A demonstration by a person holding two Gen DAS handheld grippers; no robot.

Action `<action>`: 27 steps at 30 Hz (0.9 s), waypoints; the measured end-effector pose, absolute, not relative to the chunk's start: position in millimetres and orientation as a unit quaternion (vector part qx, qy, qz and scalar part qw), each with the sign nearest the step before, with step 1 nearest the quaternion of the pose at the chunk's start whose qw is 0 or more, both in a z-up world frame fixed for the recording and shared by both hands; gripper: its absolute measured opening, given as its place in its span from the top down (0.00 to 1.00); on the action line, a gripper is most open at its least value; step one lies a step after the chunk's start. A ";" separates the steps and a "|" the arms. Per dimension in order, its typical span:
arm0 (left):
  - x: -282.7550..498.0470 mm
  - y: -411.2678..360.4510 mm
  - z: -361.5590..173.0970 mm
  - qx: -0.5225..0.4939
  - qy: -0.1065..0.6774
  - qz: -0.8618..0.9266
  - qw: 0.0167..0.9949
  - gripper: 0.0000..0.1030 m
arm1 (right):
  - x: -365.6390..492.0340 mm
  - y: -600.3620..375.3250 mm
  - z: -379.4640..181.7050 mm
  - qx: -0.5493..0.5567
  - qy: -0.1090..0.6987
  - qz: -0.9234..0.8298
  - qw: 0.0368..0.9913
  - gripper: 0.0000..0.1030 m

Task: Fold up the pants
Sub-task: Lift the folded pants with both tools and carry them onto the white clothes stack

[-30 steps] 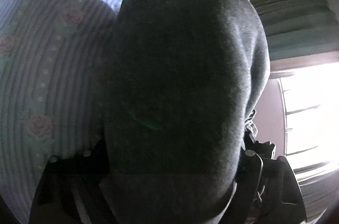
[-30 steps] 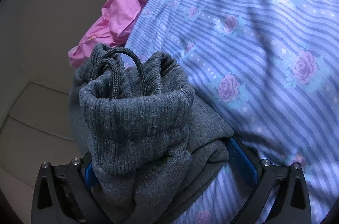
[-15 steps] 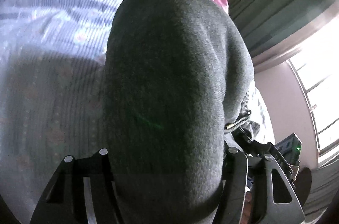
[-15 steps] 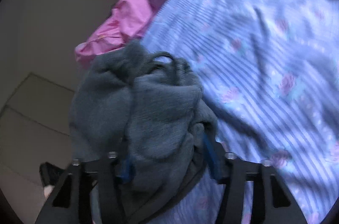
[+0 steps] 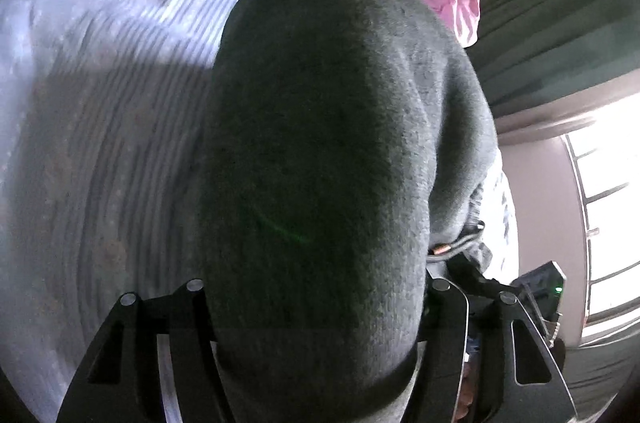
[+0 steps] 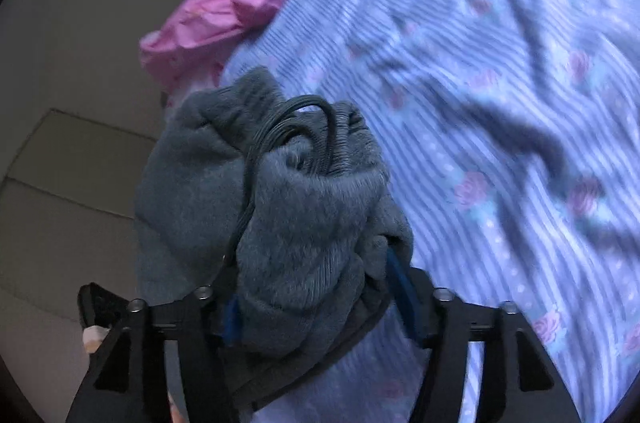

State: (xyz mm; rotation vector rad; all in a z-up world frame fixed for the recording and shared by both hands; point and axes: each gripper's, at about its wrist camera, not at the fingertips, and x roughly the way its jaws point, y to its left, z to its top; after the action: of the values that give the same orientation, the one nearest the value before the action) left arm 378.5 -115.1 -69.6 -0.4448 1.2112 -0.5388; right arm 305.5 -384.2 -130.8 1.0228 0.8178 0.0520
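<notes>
**Pants held at two ends above the bed**

Pants (image 5: pixel 320 143), grey and fleecy, hang between my two tools over the striped bedsheet (image 6: pixel 480 103), none of what I see resting flat; I judge I hold them up so the cloth falls straight before laying it down; my left gripper (image 5: pixel 316 303) is clamped on a thick, smooth bulge of fabric that fills its view; my right gripper (image 6: pixel 316 307) pinches the ribbed waistband (image 6: pixel 312 223), bunched into soft folds, with the braided drawstring (image 6: pixel 304 119) looping out on top; a crumpled pink cloth (image 6: pixel 224 3) lies at the bed's far edge, well apart.
</notes>
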 end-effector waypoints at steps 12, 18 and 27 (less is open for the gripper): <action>371.1 -111.4 -76.3 -0.193 0.550 -0.256 0.771 0.38 | 306.8 -394.2 -165.9 0.512 0.377 0.045 0.770 0.00; 376.0 -99.1 -87.2 -0.210 0.553 -0.259 0.764 0.38 | 333.2 -386.7 -163.1 0.510 0.365 0.076 0.775 0.00; 354.2 -91.9 -57.2 -0.198 0.527 -0.271 0.781 0.41 | 314.2 -380.4 -139.9 0.507 0.340 0.070 0.789 0.33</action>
State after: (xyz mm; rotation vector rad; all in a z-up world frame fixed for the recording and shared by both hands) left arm 354.2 -91.9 -57.2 -0.4276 1.1380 -0.5846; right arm 314.2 -380.4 -139.9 1.0928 0.7333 0.1510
